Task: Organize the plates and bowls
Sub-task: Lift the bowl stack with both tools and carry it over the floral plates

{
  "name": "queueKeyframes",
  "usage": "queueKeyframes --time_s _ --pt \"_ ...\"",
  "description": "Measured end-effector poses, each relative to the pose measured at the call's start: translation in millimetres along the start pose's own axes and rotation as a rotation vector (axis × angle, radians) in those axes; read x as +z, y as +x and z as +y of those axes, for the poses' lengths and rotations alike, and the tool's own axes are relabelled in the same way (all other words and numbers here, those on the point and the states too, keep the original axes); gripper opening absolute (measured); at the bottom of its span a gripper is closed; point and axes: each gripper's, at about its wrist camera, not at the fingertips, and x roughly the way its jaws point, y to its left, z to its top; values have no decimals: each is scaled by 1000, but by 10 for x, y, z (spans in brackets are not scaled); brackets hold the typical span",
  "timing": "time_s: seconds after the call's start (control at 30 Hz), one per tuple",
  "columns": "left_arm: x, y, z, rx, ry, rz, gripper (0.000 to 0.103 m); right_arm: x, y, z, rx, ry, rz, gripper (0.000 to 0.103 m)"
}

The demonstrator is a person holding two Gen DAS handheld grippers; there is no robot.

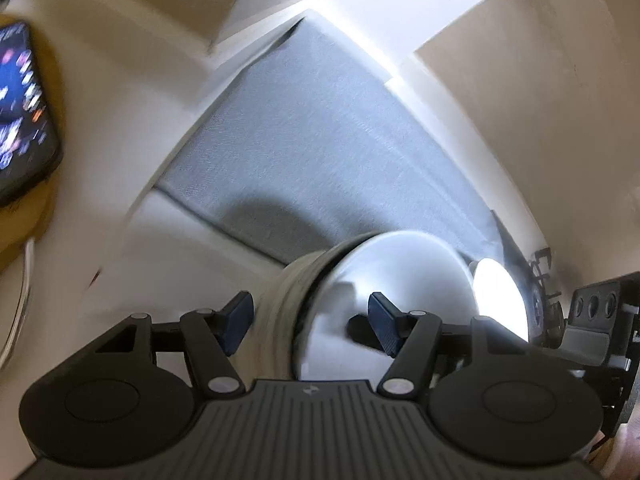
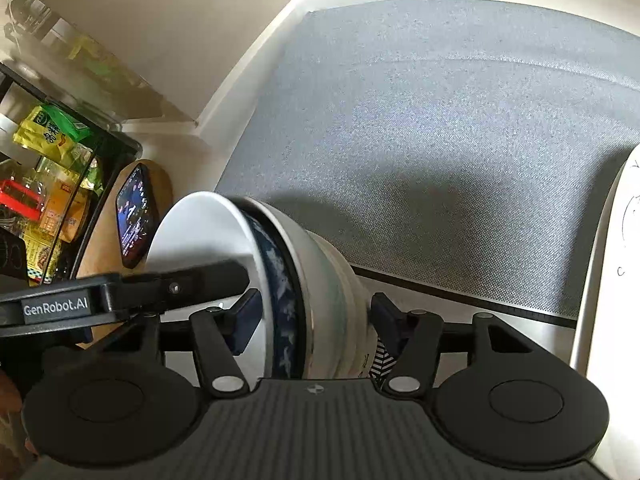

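Gripping the stack of bowls [image 2: 316,288] on edge, the right gripper [image 2: 316,320] clamps it between both fingers; the left gripper [image 1: 312,324] likewise clamps the same stack (steel bowl [image 1: 384,292] outermost) above the grey mat [image 2: 440,140].

Both cameras sit just behind their own gripper fingers and look forward and down along them at close range.

The left wrist view faces the grey mat [image 1: 320,152] from its near edge, with the stacked bowls [image 1: 360,300] filling the lower middle between the left gripper [image 1: 312,320] fingers. A phone [image 1: 24,112] lies at the far left edge.

The right wrist view looks over the same grey mat [image 2: 440,140] from nearer its right side, the bowls [image 2: 288,280] tilted close before the right gripper [image 2: 316,320].

Both views share the mat, the bowls, the phone [image 2: 134,216] and each other's gripper: the right one [image 1: 596,320] shows at the left view's right edge, the left one [image 2: 120,292] crosses the right view's left.
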Motion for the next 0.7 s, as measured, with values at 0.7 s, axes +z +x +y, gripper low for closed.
queueKeyframes --time_s 0.7 --pt "-208 156 167 -67 -156 89 63 -6 25 -120 10 111 -42 73"
